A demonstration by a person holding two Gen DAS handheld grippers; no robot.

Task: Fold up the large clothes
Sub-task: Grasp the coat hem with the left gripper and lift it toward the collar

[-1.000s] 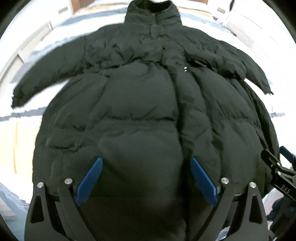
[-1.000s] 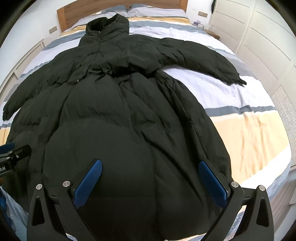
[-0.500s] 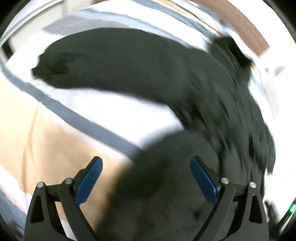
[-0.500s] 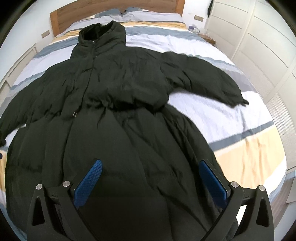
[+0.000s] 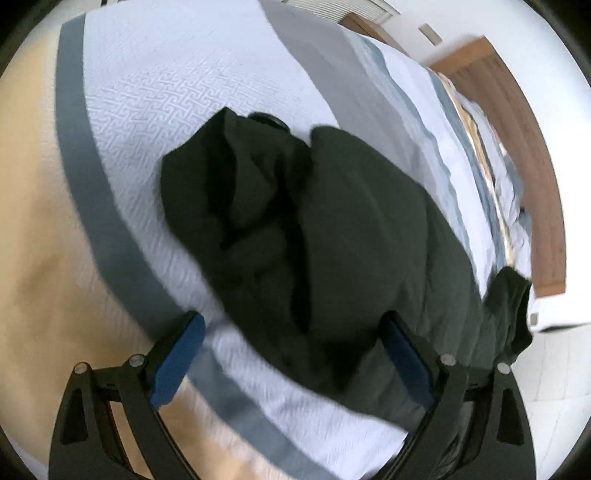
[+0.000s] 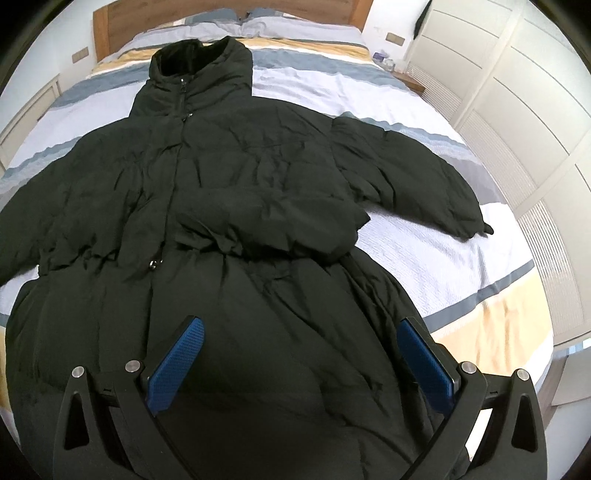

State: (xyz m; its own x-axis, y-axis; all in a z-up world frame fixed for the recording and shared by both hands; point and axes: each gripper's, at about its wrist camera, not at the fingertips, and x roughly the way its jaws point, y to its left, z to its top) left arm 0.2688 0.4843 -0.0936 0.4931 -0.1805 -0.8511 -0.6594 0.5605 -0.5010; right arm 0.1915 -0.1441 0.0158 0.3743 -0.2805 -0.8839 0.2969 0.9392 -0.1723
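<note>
Bed [image 6: 461, 266] with wooden headboard [image 6: 122, 26] at far end. Cover: textured white bedspread [image 5: 177, 96] banded in grey and pale yellow stripes. Two pillows [image 6: 280, 20] lie against the headboard.

Black long puffer coat [image 6: 236, 221] lies flat on the bedspread, front up, zipped, collar [image 6: 199, 55] toward the pillows, hem toward the foot. Both sleeves spread outward on the cover; the one toward the wardrobe side [image 6: 417, 184] ends on a white band. Left wrist view, motion-blurred: the other sleeve's cuff [image 5: 229, 177] rests on white band, beside a grey stripe.
</note>
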